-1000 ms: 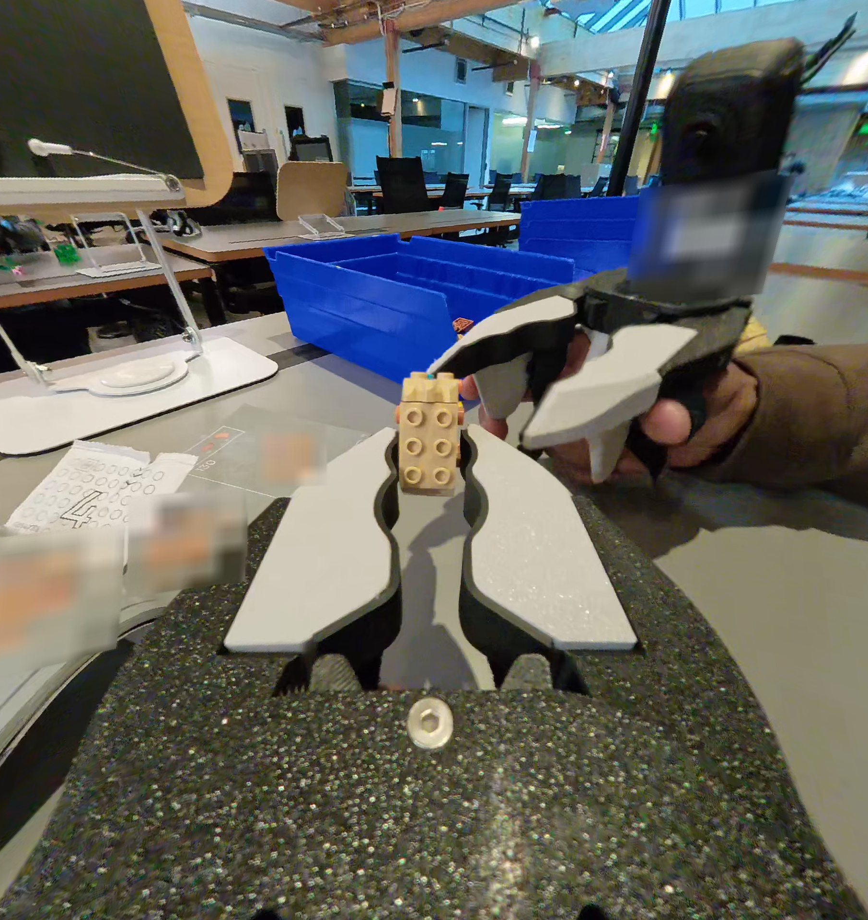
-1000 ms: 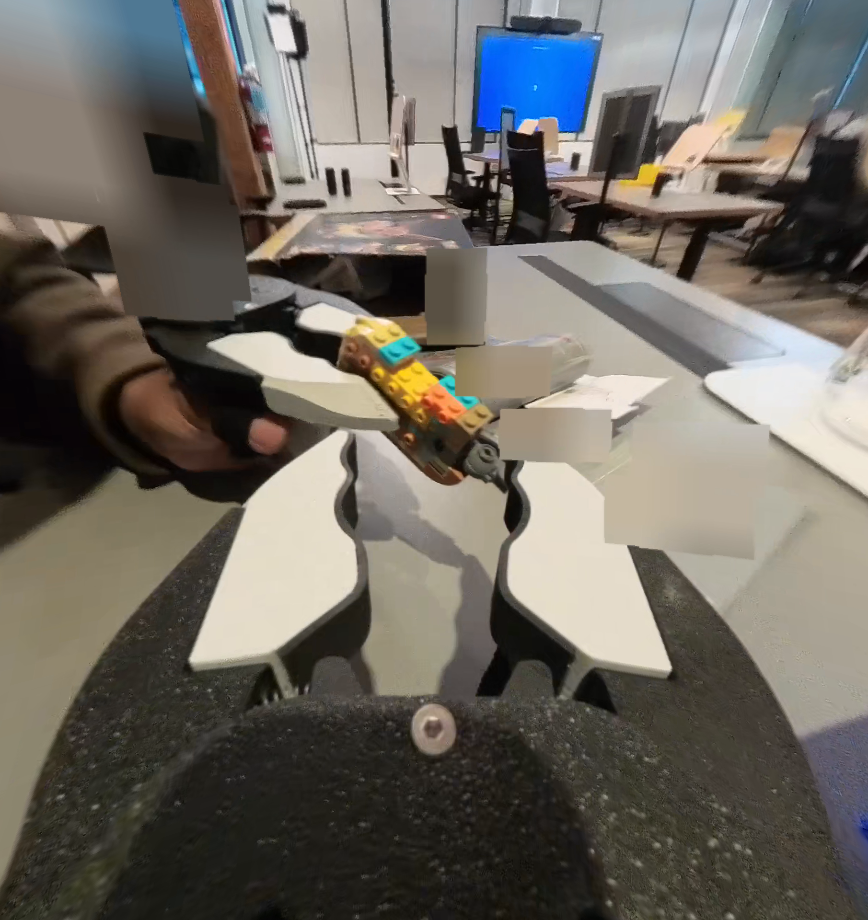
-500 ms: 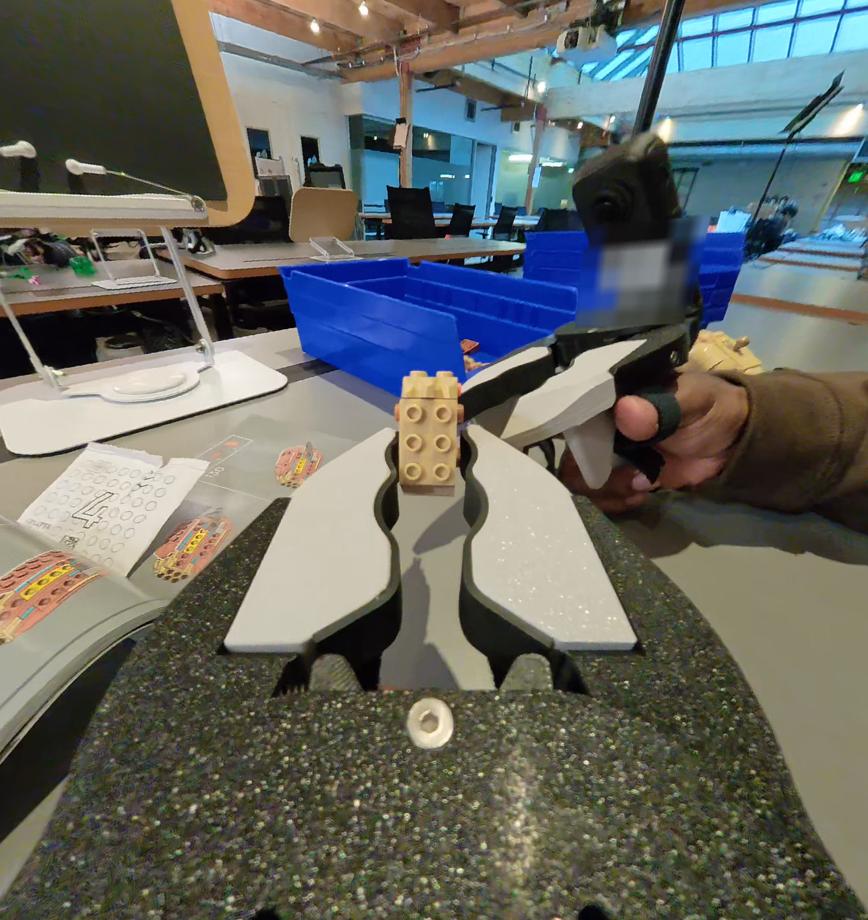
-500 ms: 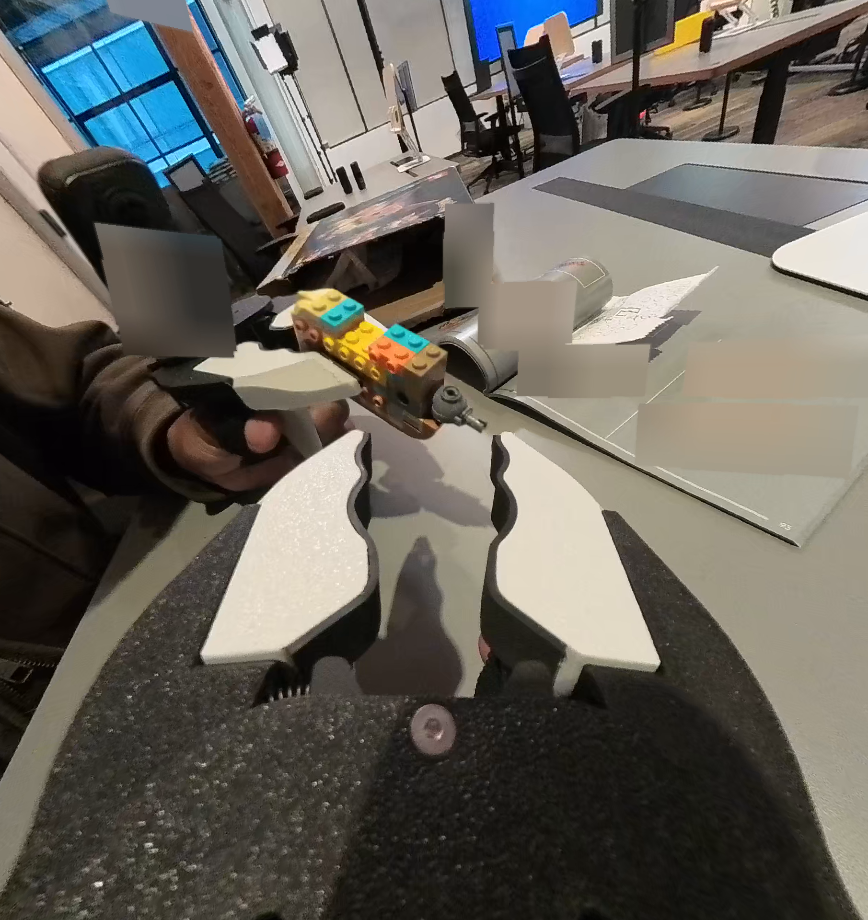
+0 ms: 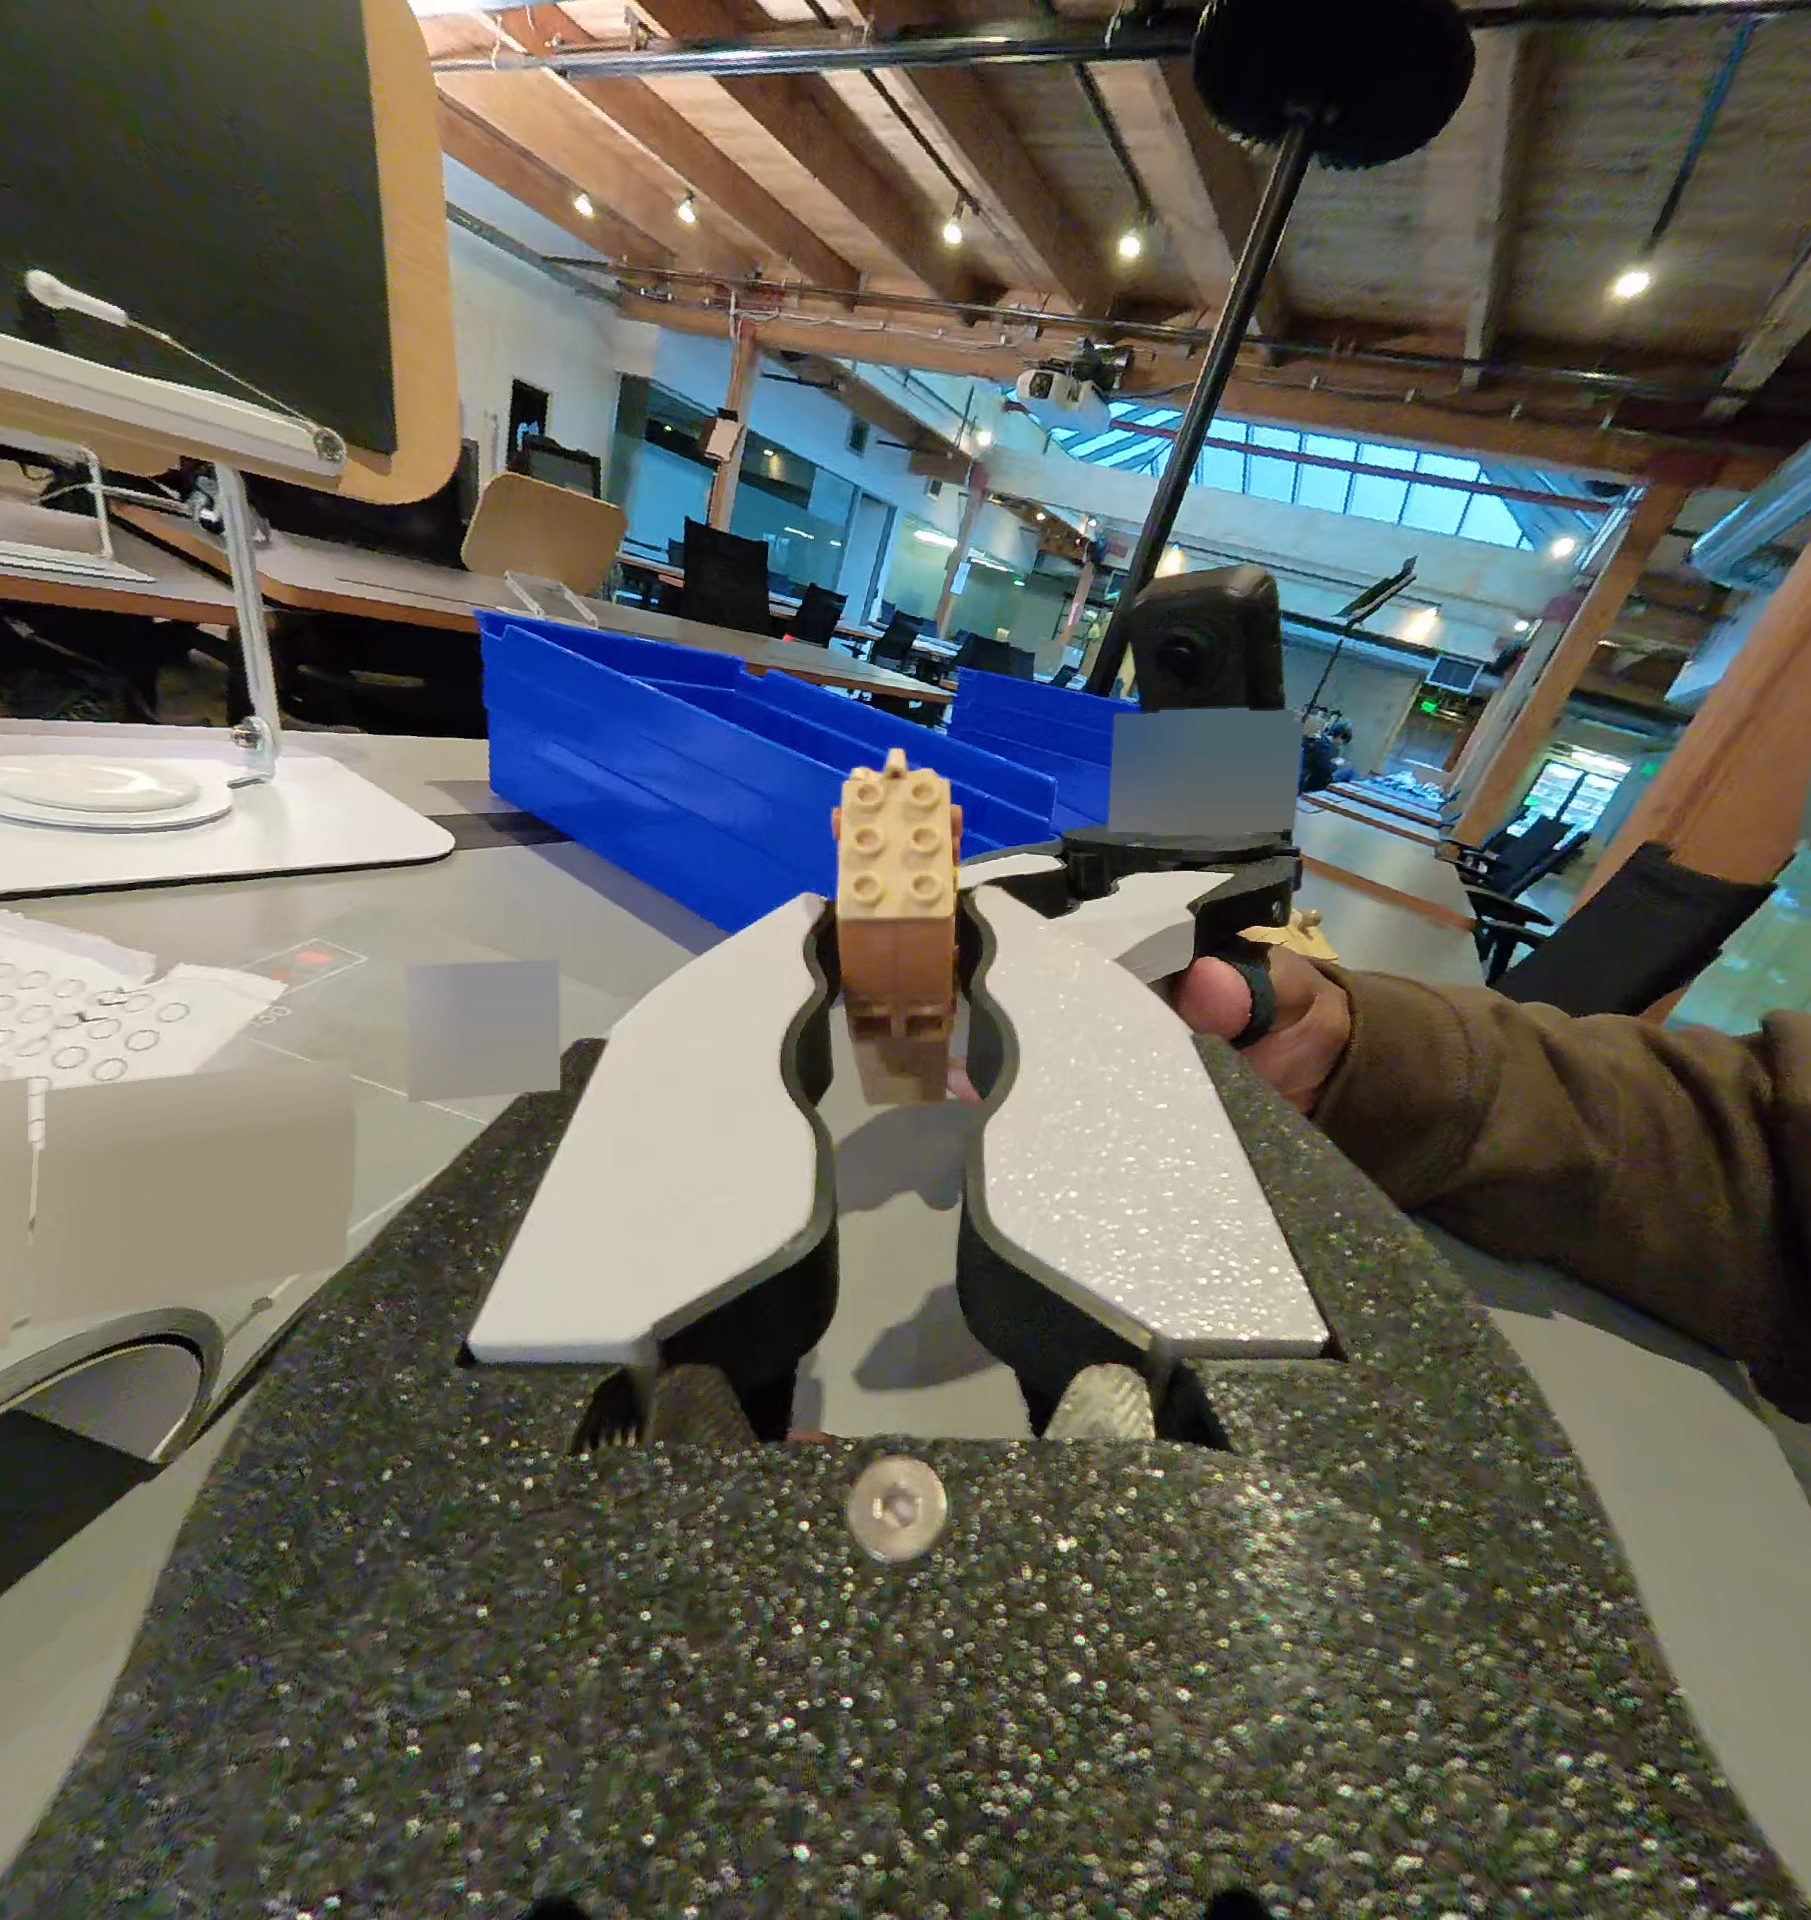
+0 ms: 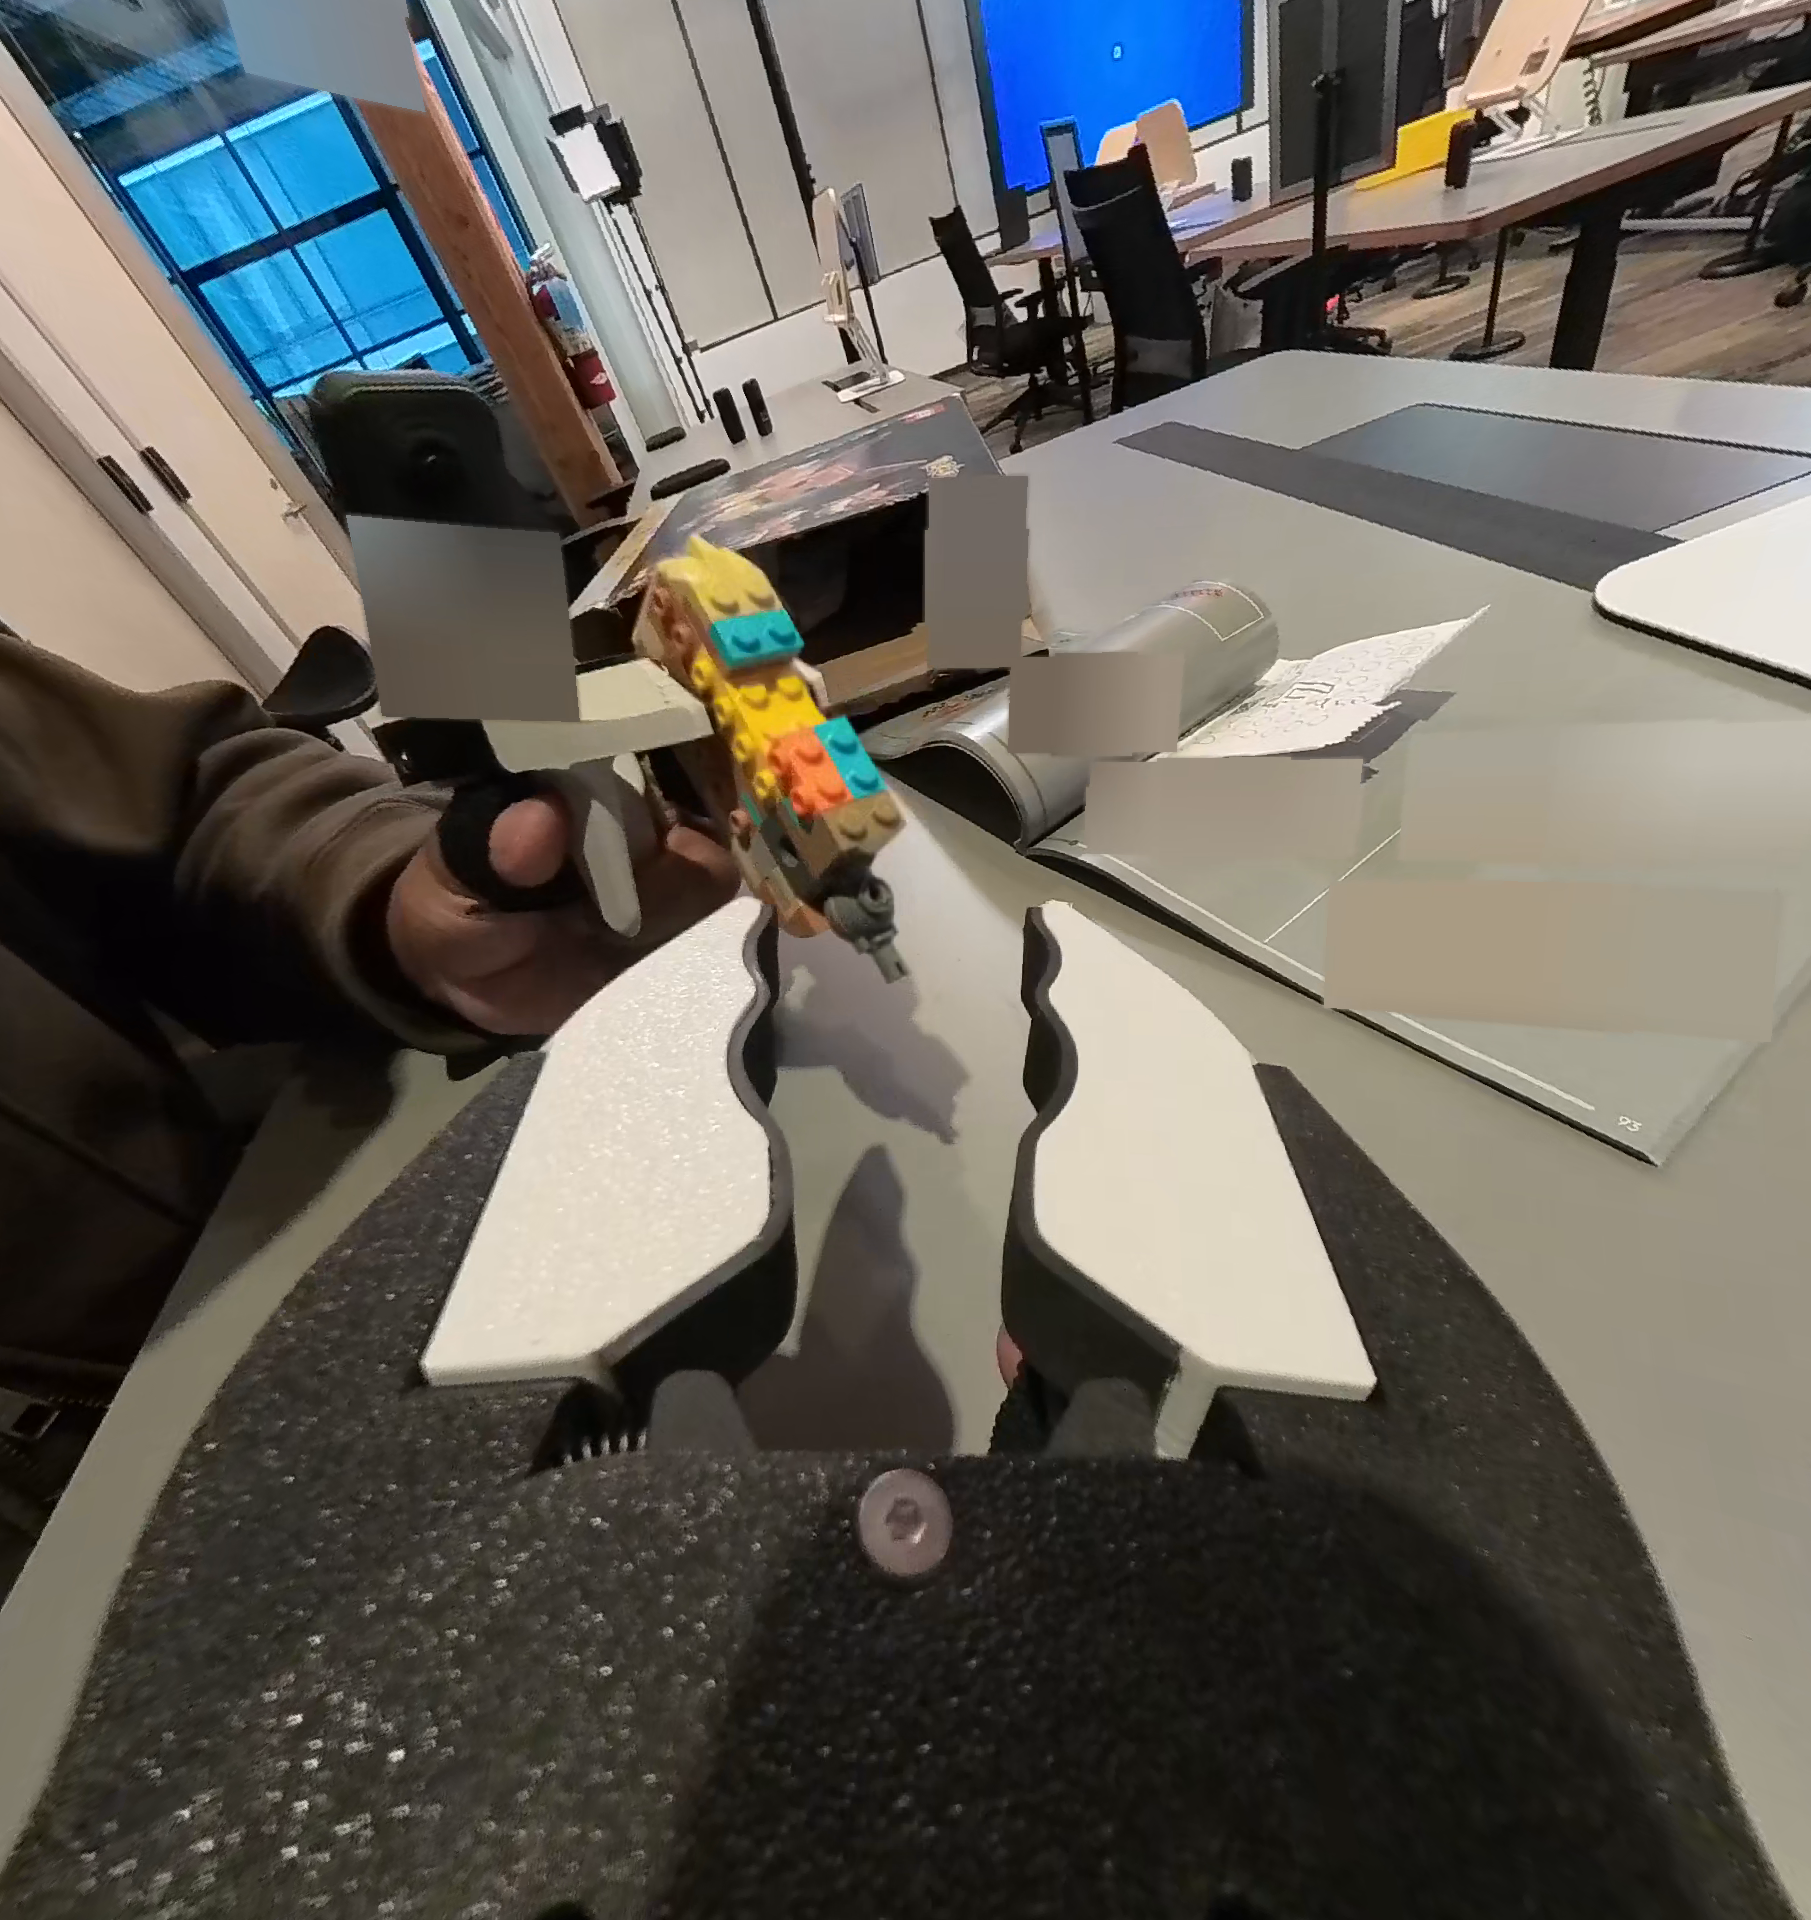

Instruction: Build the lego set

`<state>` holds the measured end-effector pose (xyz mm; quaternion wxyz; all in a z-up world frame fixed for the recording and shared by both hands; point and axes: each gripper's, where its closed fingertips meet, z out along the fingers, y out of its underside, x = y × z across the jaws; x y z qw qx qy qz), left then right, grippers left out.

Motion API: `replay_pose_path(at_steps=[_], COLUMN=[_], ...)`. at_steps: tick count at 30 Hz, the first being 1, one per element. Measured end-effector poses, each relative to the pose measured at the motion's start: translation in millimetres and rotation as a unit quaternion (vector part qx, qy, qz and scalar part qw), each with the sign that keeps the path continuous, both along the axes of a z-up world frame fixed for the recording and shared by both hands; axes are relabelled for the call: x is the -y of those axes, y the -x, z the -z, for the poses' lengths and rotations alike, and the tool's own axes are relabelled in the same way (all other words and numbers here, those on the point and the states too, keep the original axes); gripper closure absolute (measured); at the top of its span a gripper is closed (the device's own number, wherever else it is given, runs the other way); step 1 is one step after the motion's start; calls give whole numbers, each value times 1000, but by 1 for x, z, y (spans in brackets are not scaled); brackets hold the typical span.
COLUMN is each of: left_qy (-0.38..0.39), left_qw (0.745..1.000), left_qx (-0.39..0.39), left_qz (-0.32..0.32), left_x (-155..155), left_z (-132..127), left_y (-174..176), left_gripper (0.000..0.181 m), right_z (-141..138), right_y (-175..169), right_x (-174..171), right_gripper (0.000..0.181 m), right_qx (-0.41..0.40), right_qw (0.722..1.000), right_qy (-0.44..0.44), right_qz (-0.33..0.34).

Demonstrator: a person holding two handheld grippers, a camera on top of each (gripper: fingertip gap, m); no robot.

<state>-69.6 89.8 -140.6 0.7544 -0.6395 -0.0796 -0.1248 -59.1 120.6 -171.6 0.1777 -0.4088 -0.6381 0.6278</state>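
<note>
Left gripper (image 5: 896, 961) jaws clamped on lego model (image 5: 896, 935), right gripper (image 6: 896, 961) jaws wide, empty, just below model's tip.

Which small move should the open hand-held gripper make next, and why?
Probably the right hand-held gripper should ease forward around the grey pin end of the lego model: its fingers are open and empty just below it, while the left hand-held gripper holds the model.
</note>
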Motion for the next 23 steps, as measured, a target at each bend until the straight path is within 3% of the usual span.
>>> replay_pose_path(at_steps=[10,23], left_qy=[-15,-35], left_qw=[999,999], left_qx=[24,30], left_qz=[31,21], left_x=[1,4], left_z=[-3,-8], left_y=[-5,-2], left_gripper=[160,159], right_z=[0,2], right_y=[-2,-5], right_x=[6,13], right_gripper=[136,137], right_qx=[1,2], right_qw=[1000,1000], right_qy=[3,5], right_qz=[-12,-29])
